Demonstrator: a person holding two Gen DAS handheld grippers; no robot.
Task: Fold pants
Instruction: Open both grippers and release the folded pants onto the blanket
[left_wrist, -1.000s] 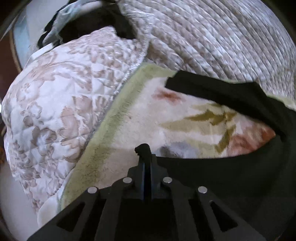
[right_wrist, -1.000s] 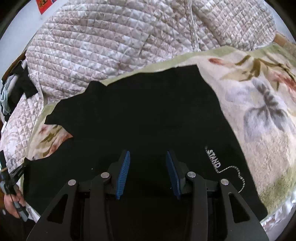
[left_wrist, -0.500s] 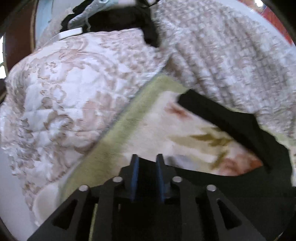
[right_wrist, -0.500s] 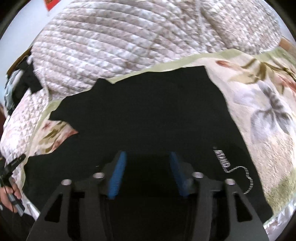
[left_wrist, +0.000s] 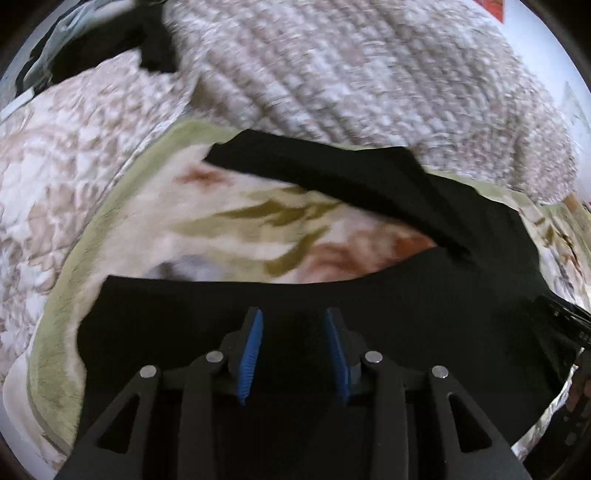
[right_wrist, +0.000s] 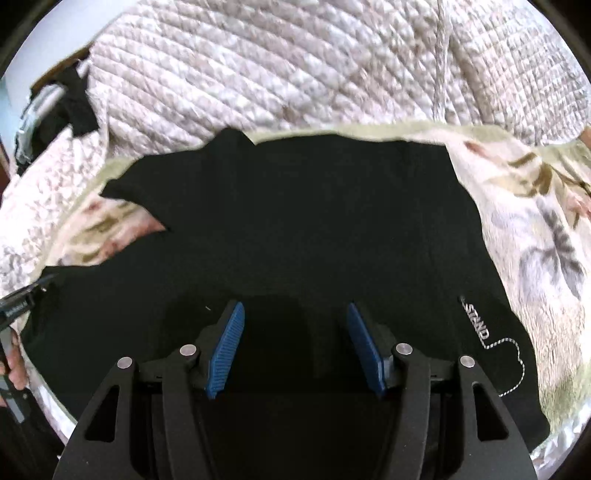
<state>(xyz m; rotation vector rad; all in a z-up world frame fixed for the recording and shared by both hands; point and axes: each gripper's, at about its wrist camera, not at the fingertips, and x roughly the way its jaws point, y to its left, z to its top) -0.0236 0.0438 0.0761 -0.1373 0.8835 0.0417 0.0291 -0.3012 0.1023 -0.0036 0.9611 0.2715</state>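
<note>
So the black pants (right_wrist: 314, 221) are lying spread on the floral blanket (right_wrist: 535, 240), filling the middle and bottom of both frames. The left gripper (left_wrist: 294, 350) has just been opening, nothing pinched between its blue pads. The right gripper (right_wrist: 295, 347) is sitting wide, also empty, just over the fabric.

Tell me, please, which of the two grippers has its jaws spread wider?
The right gripper: its blue pads stand clearly farther apart than those of the left gripper.
</note>
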